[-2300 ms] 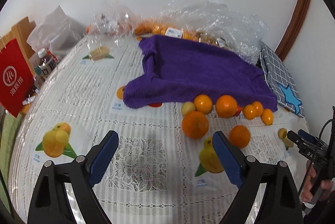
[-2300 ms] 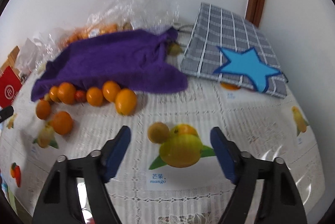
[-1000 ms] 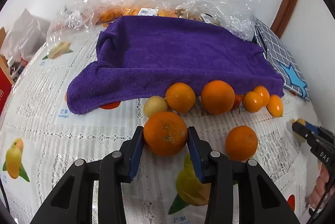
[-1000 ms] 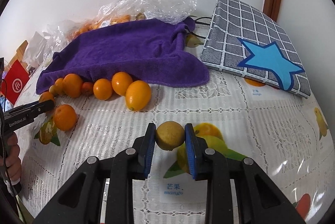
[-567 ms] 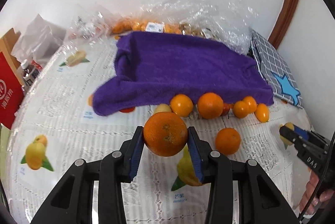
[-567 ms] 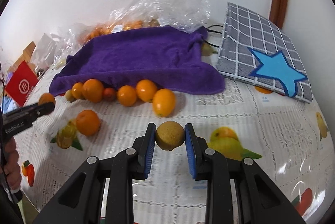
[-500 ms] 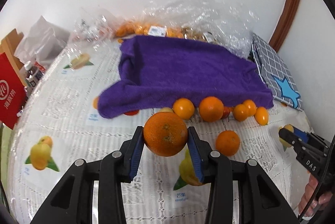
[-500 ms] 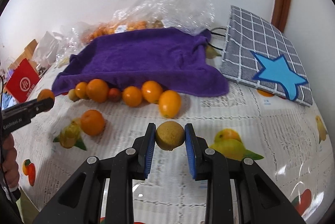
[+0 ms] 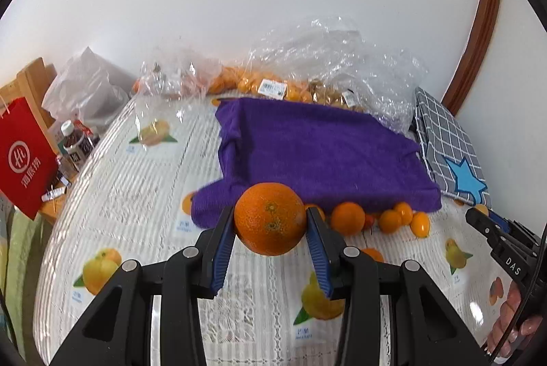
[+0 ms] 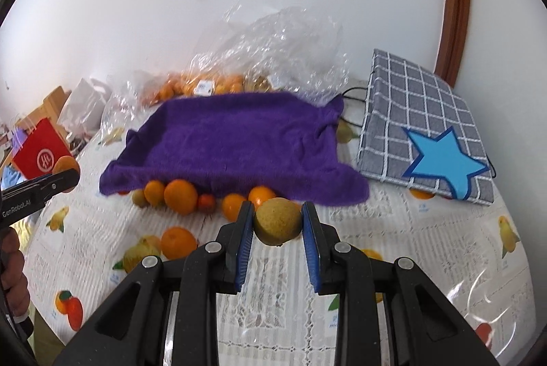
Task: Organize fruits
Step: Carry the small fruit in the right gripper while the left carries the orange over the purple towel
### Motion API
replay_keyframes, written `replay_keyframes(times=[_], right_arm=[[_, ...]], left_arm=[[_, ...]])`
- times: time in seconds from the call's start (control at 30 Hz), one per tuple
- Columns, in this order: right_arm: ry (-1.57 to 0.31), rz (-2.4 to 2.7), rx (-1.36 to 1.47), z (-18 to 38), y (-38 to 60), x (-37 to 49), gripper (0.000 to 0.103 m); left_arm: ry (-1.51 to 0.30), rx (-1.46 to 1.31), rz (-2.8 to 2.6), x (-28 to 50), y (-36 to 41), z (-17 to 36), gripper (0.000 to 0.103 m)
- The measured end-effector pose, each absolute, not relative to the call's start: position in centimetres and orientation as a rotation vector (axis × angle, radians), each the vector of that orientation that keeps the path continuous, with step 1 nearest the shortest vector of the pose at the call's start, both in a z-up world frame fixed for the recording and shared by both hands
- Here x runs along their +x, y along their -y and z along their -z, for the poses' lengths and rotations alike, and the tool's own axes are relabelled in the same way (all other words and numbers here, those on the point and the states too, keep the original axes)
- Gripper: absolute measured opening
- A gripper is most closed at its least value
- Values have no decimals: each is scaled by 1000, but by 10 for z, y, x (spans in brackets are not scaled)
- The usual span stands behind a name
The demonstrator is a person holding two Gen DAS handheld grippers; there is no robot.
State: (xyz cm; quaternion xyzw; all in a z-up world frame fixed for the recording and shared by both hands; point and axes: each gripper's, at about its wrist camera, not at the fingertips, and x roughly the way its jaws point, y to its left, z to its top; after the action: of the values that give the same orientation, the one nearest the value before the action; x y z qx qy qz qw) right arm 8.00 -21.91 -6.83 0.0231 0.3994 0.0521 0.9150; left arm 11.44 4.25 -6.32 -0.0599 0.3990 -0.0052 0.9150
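Left gripper (image 9: 270,222): closed on the large orange (image 9: 270,218), one blue pad on each side of the fruit. Right gripper (image 10: 277,220): closed on the small yellow-brown fruit (image 10: 278,221), held the same way.

Change since 2.3 s ago: both grippers were then spread wide above the lace tablecloth (image 9: 143,181) with each fruit lying on it. By 1.0 s ago both had clamped. Since then both have risen, and each fruit now hangs clear of the cloth, in front of the purple towel (image 9: 318,150).

Remaining fruit: a row of small oranges (image 10: 181,191) lies along the near edge of the towel, and one loose orange (image 10: 178,242) sits nearer on the tablecloth.

Assessment: pick-up of both fruits is complete and transfer is in progress. The raised towel is the probable destination; this is a judgement. Most fruit is not yet sorted
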Motion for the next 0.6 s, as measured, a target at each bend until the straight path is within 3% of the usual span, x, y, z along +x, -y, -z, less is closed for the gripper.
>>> replay_keyframes(times=[0.6], right_arm=[[-742, -69, 29, 31, 223, 138, 28]], left_arm=[[-793, -148, 50, 184, -46, 45, 39]])
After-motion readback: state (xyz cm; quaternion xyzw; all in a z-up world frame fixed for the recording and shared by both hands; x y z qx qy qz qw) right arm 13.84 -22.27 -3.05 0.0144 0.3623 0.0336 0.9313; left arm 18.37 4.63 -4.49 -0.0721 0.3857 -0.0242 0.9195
